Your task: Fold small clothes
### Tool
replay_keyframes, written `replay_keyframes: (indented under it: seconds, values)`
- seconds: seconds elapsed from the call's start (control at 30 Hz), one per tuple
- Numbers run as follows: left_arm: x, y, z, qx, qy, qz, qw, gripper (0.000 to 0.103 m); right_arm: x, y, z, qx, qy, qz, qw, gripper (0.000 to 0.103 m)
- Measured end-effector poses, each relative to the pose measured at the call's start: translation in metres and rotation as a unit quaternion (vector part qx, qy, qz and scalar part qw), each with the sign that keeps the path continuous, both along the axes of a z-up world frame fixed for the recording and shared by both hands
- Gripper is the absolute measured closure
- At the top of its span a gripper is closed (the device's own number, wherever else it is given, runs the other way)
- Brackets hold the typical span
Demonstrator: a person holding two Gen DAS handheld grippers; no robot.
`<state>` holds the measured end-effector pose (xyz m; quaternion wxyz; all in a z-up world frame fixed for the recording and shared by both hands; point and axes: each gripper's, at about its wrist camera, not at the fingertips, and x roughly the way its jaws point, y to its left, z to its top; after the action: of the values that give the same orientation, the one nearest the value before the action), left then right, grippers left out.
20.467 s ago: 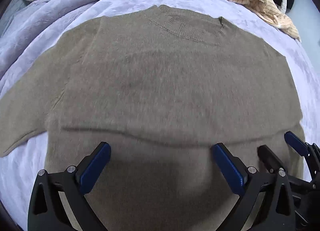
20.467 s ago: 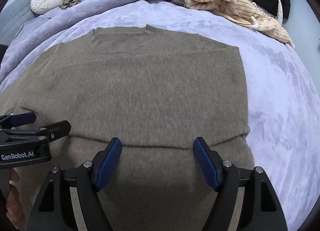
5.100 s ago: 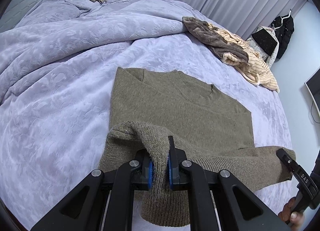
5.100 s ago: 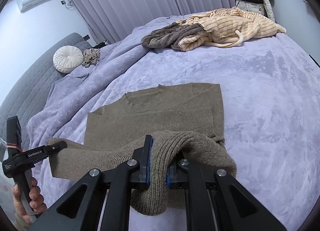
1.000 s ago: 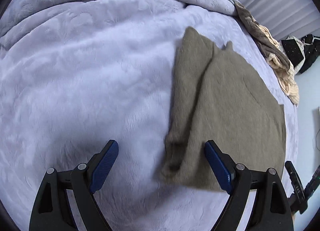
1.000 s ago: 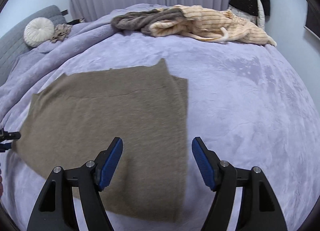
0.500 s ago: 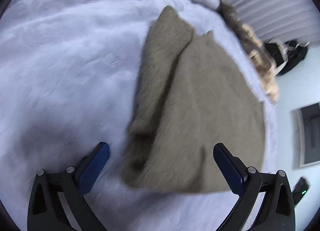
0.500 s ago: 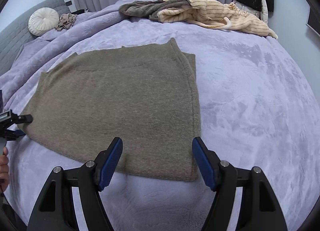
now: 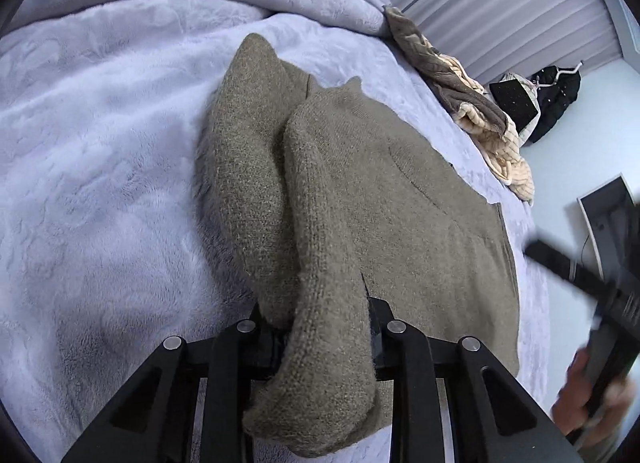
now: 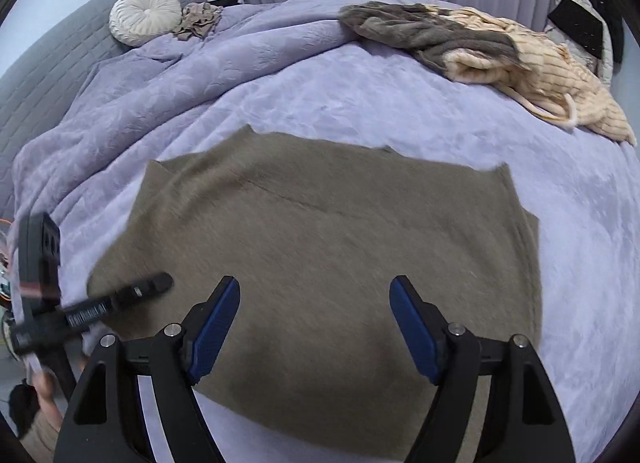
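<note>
Pinching a corner of the folded sweater on the bed

Closing on thick knit, the left hand-held gripper (image 9: 320, 327) has its jaws drawn in on a bunched corner of the olive-brown sweater (image 9: 360, 199), and the fabric rises in a rolled ridge from the jaws toward the far edge of the garment. The pads themselves are buried in the wool, so the exact bite is hard to make out, but the cloth clearly sits between them and drapes over the gripper's front. The rest of the sweater lies folded and flat on the lavender bed cover (image 9: 100, 143).

In the right wrist view the right hand-held gripper (image 10: 316, 327) hovers over the near part of the sweater with its blue pads (image 10: 214, 323) spread wide, still opening, and nothing between them. The left tool appears there at the sweater's left corner, blurred, with a hand below it.

Further back on the bed, well apart from the sweater, lie a heap of cream and grey-brown clothes (image 10: 480, 47) and a round white cushion (image 10: 144, 15) near the grey headboard (image 10: 40, 75).
</note>
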<state>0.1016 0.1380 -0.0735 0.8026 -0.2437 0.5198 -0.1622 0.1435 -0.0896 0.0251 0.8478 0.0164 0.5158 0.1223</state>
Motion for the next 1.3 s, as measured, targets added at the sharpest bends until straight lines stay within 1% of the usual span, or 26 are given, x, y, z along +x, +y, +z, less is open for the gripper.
replay_keyframes:
  seconds: [0.07, 0.13, 0.23, 0.33, 0.43, 0.5, 0.53, 0.6, 0.7, 0.73, 0.8, 0.83, 0.9, 0.97, 1.0, 1.03, 1.07, 1.1, 1.13, 1.23, 1.3]
  values:
    - [0.0, -0.001, 0.001, 0.008, -0.005, -0.002, 1.0, 0.074, 0.036, 0.029, -0.007, 0.033, 0.039, 0.017, 0.999, 0.021]
    - [0.0, -0.001, 0.002, 0.011, -0.008, -0.004, 0.9999, 0.074, 0.07, 0.057, -0.022, 0.052, 0.084, 0.025, 0.995, 0.021]
    - [0.0, -0.003, 0.004, 0.026, -0.014, -0.008, 0.9995, 0.074, 0.108, 0.098, -0.046, 0.047, 0.135, 0.023, 0.989, 0.021]
    - [-0.001, -0.009, 0.006, 0.052, -0.025, -0.015, 0.9982, 0.074, 0.13, 0.127, -0.065, 0.035, 0.175, 0.025, 0.984, 0.021]
    - [-0.002, -0.015, 0.007, 0.073, -0.036, -0.022, 0.9964, 0.074, 0.14, 0.147, -0.073, 0.026, 0.191, 0.026, 0.981, 0.021]
    - [-0.001, -0.016, 0.007, 0.077, -0.039, -0.023, 0.996, 0.074, 0.144, 0.159, -0.074, 0.019, 0.191, 0.033, 0.981, 0.02]
    - [-0.001, -0.016, 0.007, 0.079, -0.041, -0.023, 0.9958, 0.074, 0.145, 0.164, -0.076, 0.01, 0.192, 0.035, 0.981, 0.018]
    - [0.0, -0.019, 0.008, 0.086, -0.043, -0.025, 0.9951, 0.074, 0.146, 0.174, -0.082, -0.005, 0.207, 0.039, 0.978, 0.017]
    - [-0.001, -0.023, 0.008, 0.084, -0.044, -0.025, 0.9952, 0.074, 0.141, 0.18, -0.075, 0.012, 0.208, 0.053, 0.977, 0.016]
    - [-0.001, -0.024, 0.008, 0.085, -0.045, -0.026, 0.9951, 0.074, 0.138, 0.183, -0.076, 0.005, 0.21, 0.057, 0.976, 0.016]
    - [-0.003, -0.026, 0.01, 0.091, -0.047, -0.028, 0.9943, 0.074, 0.136, 0.192, -0.085, -0.03, 0.22, 0.065, 0.973, 0.016]
    - [-0.003, -0.029, 0.012, 0.096, -0.049, -0.029, 0.9937, 0.074, 0.135, 0.198, -0.094, -0.064, 0.23, 0.07, 0.969, 0.016]
    - [-0.004, -0.03, 0.013, 0.103, -0.05, -0.031, 0.9929, 0.074, 0.133, 0.207, -0.106, -0.104, 0.235, 0.077, 0.963, 0.016]
    - [-0.004, -0.032, 0.015, 0.105, -0.049, -0.032, 0.9928, 0.074, 0.132, 0.212, -0.109, -0.113, 0.227, 0.082, 0.964, 0.016]
    - [-0.004, -0.033, 0.015, 0.105, -0.048, -0.032, 0.9928, 0.074, 0.132, 0.213, -0.107, -0.108, 0.221, 0.079, 0.966, 0.022]
    - [-0.004, -0.033, 0.016, 0.106, -0.048, -0.032, 0.9928, 0.074, 0.131, 0.21, -0.103, -0.111, 0.212, 0.076, 0.968, 0.043]
    - [-0.004, -0.034, 0.018, 0.106, -0.047, -0.031, 0.9928, 0.074, 0.131, 0.206, -0.099, -0.112, 0.206, 0.074, 0.969, 0.056]
    - [-0.004, -0.035, 0.02, 0.106, -0.048, -0.031, 0.9927, 0.074, 0.13, 0.199, -0.095, -0.097, 0.205, 0.075, 0.971, 0.076]
    - [-0.004, -0.036, 0.022, 0.107, -0.049, -0.031, 0.9925, 0.075, 0.129, 0.192, -0.091, -0.079, 0.204, 0.074, 0.973, 0.084]
    - [-0.007, -0.043, 0.033, 0.114, -0.056, -0.036, 0.9913, 0.076, 0.124, 0.176, -0.077, -0.046, 0.191, 0.078, 0.977, 0.086]
    - [-0.009, -0.048, 0.04, 0.121, -0.063, -0.04, 0.9899, 0.077, 0.119, 0.17, -0.069, -0.036, 0.181, 0.083, 0.979, 0.087]
